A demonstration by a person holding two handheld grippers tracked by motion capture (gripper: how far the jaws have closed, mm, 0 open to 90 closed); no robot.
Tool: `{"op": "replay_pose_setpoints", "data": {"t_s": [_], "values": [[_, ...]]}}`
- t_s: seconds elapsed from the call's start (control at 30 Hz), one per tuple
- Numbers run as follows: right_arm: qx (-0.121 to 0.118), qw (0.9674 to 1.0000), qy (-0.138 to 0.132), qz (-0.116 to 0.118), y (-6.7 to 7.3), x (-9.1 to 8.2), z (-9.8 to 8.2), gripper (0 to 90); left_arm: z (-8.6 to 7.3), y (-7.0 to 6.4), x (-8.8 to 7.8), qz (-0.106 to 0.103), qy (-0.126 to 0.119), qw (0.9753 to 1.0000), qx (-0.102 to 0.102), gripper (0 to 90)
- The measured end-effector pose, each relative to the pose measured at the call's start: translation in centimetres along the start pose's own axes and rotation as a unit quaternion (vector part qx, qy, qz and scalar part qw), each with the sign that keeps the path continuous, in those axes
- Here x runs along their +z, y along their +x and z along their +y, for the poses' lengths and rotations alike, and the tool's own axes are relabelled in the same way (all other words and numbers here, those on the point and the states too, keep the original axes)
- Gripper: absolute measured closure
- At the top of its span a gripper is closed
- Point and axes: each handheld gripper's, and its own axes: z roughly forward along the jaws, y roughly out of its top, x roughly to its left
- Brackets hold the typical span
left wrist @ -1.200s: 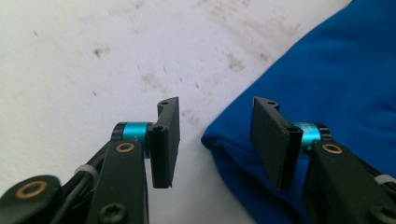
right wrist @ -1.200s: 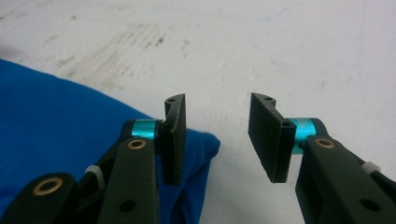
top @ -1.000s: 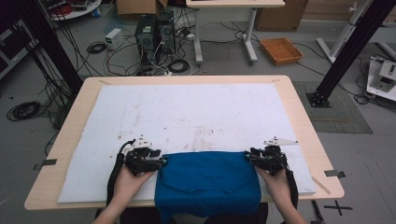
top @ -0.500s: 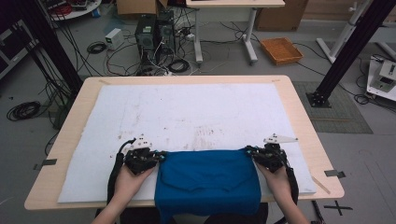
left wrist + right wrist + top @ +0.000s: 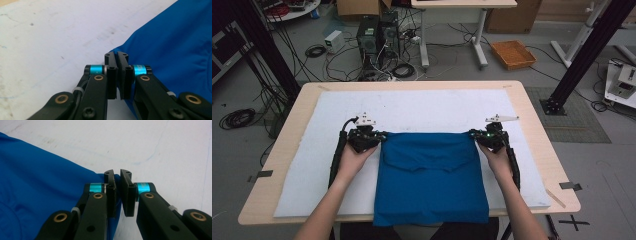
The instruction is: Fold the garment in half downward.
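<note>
In the high view, the blue cloth (image 5: 430, 175) has been drawn farther up the surface (image 5: 312, 150) than a second ago, its far edge stretched between the left claw (image 5: 380, 136) and right claw (image 5: 473, 134). In the left gripper view, the left claw (image 5: 116, 55) is pressed together, pinching a cloth corner. In the right gripper view, the right claw (image 5: 117, 176) likewise pinches its corner, so spreading seems underway.

Black claw (image 5: 116, 56) arms, brass pivots, cyan rollers, hex screws, white zip ties, bare forearms.

No legible text, label or number anywhere.
</note>
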Motion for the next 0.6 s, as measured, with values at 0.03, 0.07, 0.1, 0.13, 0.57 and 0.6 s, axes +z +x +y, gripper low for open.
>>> {"op": "replay_pose_setpoints", "data": {"t_s": [0.03, 0.07, 0.1, 0.13, 0.57, 0.6], "values": [[0.001, 1.0000, 0.000, -0.001, -0.2, 0.3, 0.4, 84.2, 0.2, 0.4, 0.2, 0.002, 0.003, 1.0000, -0.001, 86.6], [0.002, 1.0000, -0.001, -0.001, -0.3, 0.5, 0.7, 84.2, 0.4, 0.8, 0.4, 0.004, -0.001, 1.0000, 0.000, 86.6], [0.000, 1.0000, 0.000, -0.003, -0.5, 0.8, 1.0, 84.2, 0.6, 1.1, 0.7, 0.005, 0.003, 1.0000, -0.001, 86.6], [0.000, 1.0000, -0.002, -0.006, -0.6, 1.0, 1.2, 84.3, 0.8, 1.3, 0.9, 0.006, 0.008, 0.9999, 0.000, 86.6], [-0.005, 0.9997, 0.010, -0.022, -1.3, 3.2, 2.3, 75.8, 1.0, 2.6, 2.6, 0.044, 0.022, 0.9987, -0.010, 74.2], [-0.006, 0.9997, 0.006, -0.023, -1.3, 3.1, 2.3, 74.5, 1.0, 2.6, 2.3, 0.048, 0.021, 0.9985, -0.013, 70.1]]}}
